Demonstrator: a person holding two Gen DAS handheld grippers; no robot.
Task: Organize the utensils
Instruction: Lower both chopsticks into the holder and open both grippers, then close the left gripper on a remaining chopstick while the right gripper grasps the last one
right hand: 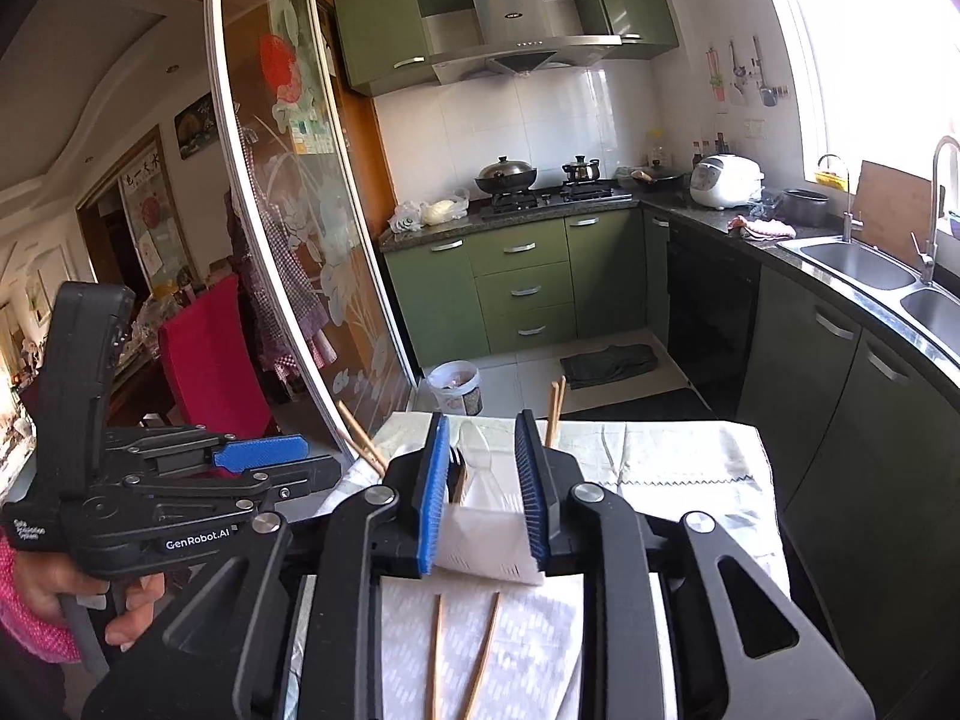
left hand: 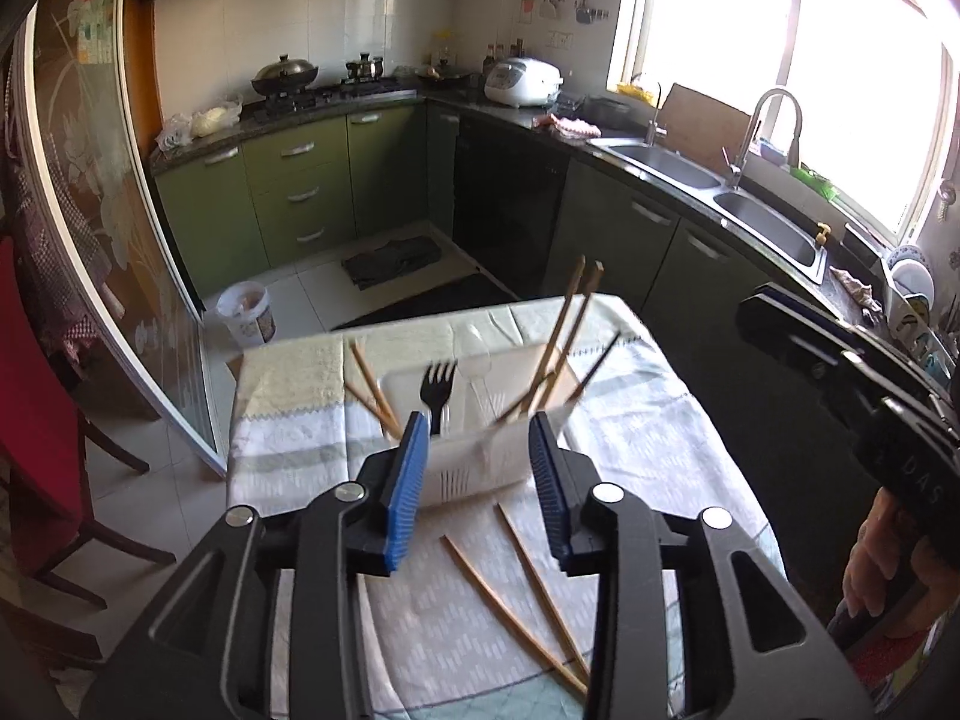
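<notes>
A white slotted utensil basket (left hand: 474, 456) stands on the cloth-covered table (left hand: 648, 444). It holds a black fork (left hand: 437, 387), a clear plastic spoon (left hand: 477, 354) and several wooden chopsticks (left hand: 564, 336) leaning right. Two chopsticks (left hand: 369, 387) lean at its left side. Two more chopsticks (left hand: 516, 594) lie on the cloth near me. My left gripper (left hand: 477, 426) is open and empty, just short of the basket. My right gripper (right hand: 483, 438) is open and empty, over the basket (right hand: 489, 540) with the fork (right hand: 459, 462) between its fingers' line of sight. The loose chopsticks (right hand: 480, 654) lie below it.
The table's far edge meets the kitchen floor with a white bucket (left hand: 246, 312) and a dark mat (left hand: 393, 261). Green cabinets, a stove and a double sink (left hand: 762, 216) line the walls. A red chair (right hand: 210, 360) stands left by the glass sliding door (right hand: 282, 228).
</notes>
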